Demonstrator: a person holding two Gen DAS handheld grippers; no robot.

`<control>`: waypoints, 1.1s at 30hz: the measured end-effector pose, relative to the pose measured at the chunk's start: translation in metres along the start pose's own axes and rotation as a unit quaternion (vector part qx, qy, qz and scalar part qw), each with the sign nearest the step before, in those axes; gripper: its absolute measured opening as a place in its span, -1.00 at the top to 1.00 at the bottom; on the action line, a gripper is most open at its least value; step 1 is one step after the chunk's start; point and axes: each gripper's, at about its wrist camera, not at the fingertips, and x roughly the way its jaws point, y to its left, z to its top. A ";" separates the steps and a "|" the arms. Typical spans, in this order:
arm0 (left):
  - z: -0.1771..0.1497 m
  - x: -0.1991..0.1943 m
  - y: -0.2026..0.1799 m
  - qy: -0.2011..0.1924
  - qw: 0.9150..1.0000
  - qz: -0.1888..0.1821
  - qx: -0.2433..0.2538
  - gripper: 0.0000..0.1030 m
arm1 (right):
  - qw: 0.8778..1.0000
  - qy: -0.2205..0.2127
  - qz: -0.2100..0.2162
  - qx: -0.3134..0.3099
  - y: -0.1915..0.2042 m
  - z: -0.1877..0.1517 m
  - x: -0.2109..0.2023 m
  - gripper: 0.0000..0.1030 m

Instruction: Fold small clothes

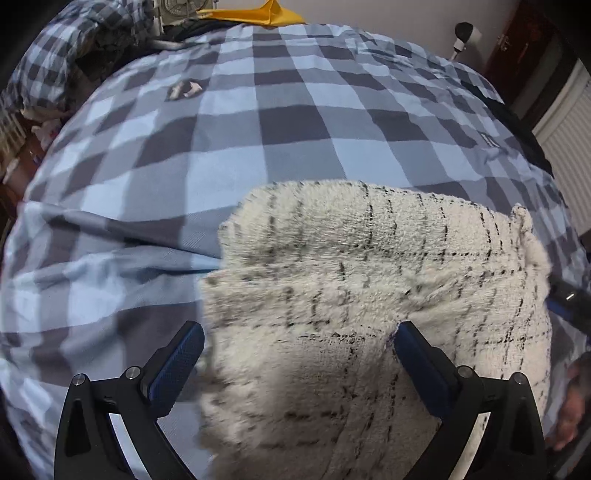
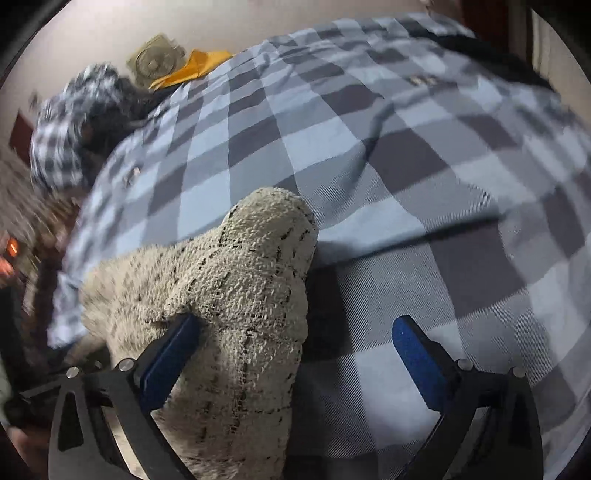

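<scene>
Ahead of you, a bed in a blue-and-grey checked cover [image 1: 295,122] fills the view. Beyond it, a plain pale wall [image 1: 388,14], a dark wooden door [image 1: 524,40] at right, and possibly a white radiator [image 1: 569,122] beside it.

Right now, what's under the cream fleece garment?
The cream fleece garment lies on the blue-and-grey checked bedcover, which shows all around it. Whatever lies directly beneath it is covered.
</scene>
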 end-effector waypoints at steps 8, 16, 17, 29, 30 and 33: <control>-0.016 -0.061 -0.002 -0.024 0.998 -0.014 0.057 -1.00 | 0.993 0.054 0.100 0.014 0.004 -0.033 -0.054 -0.98; -0.025 0.003 0.020 0.067 0.998 -0.011 0.012 -1.00 | 0.985 0.152 0.084 -0.013 0.030 -0.072 0.002 -0.98; -0.024 0.009 0.027 0.077 0.997 -0.026 -0.010 -1.00 | 0.984 0.161 0.078 -0.021 0.035 -0.076 0.013 -0.98; -0.024 -0.051 0.023 0.009 1.000 -0.009 0.011 -1.00 | 0.984 0.135 0.100 -0.062 0.057 -0.077 -0.022 -0.98; -0.025 -0.053 0.020 0.006 1.000 -0.002 0.019 -1.00 | 0.984 0.130 0.100 -0.068 0.056 -0.078 -0.025 -0.98; -0.027 -0.053 0.012 0.011 0.999 0.006 0.040 -1.00 | 0.983 0.130 0.093 -0.089 0.055 -0.079 -0.033 -0.98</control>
